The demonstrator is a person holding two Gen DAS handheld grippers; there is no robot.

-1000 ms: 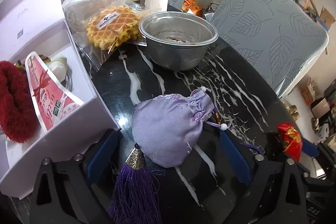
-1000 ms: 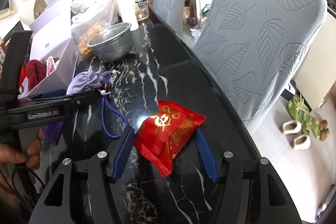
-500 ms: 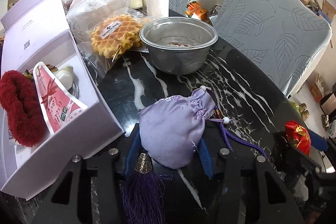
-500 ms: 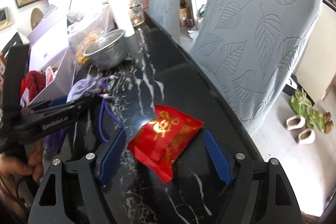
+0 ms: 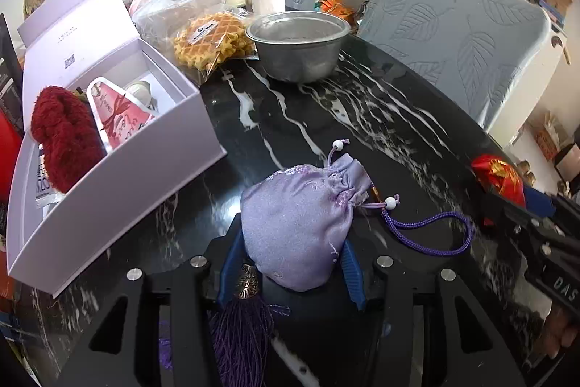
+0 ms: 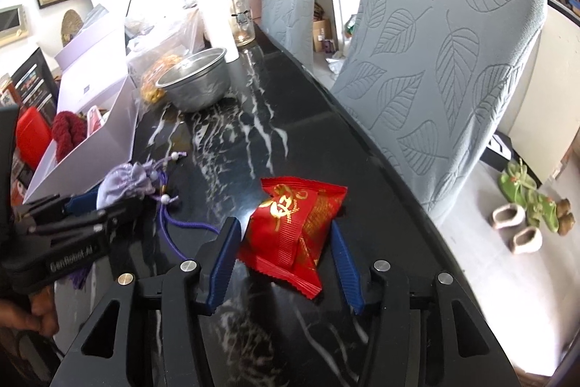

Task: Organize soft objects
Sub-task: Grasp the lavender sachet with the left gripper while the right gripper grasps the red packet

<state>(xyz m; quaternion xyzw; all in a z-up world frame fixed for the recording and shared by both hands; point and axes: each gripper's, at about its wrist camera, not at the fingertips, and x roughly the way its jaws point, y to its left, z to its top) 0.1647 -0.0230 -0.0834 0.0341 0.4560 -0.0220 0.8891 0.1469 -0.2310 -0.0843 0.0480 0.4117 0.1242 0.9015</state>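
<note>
Bench: black marble with white veins, everything is carried on it.
Box: white, lid open, at the left; a red fluffy item is seen inside.
Bowl: metal, at the far end, beside bagged waffles.
Pouch: lilac drawstring, near the box, clamped by the left gripper, blue fingers pressed in.
Packet: red with gold print, gripped by the right gripper at both sides.
</note>
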